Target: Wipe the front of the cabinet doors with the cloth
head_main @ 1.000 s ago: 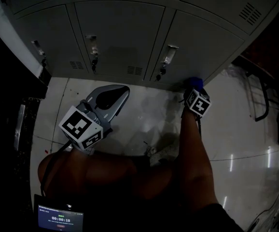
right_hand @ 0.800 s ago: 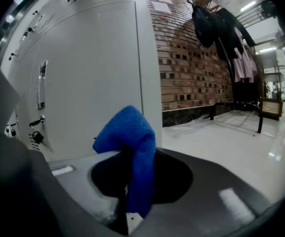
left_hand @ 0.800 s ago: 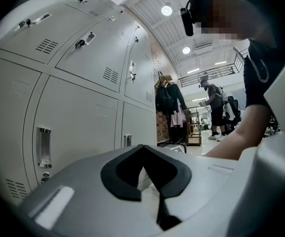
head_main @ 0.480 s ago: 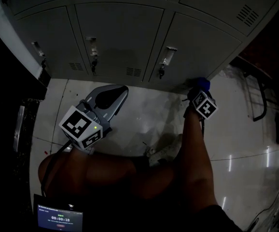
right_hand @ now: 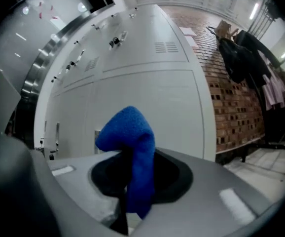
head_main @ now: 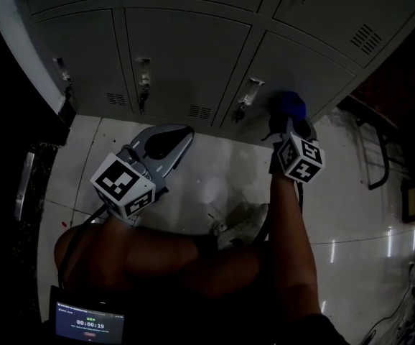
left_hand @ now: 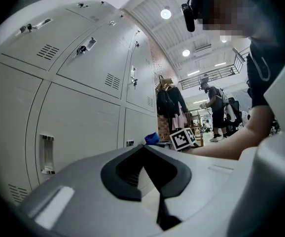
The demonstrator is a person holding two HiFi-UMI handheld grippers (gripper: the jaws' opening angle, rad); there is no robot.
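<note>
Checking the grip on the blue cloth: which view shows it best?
The right gripper view: the blue cloth sits close, pinched in the right tongs. The head view shows a dim blue patch at a cabinet door; the left gripper view, a tiny distant scrap.

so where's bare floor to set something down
Bare floor lies between the left gripper and right gripper with the cloth, in front of the cabinet. More lies right of the right arm. Crowded near the shoe and legs.

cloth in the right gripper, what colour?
Bright blue. The cloth shows best in the right gripper view, pinched in the right gripper.
</note>
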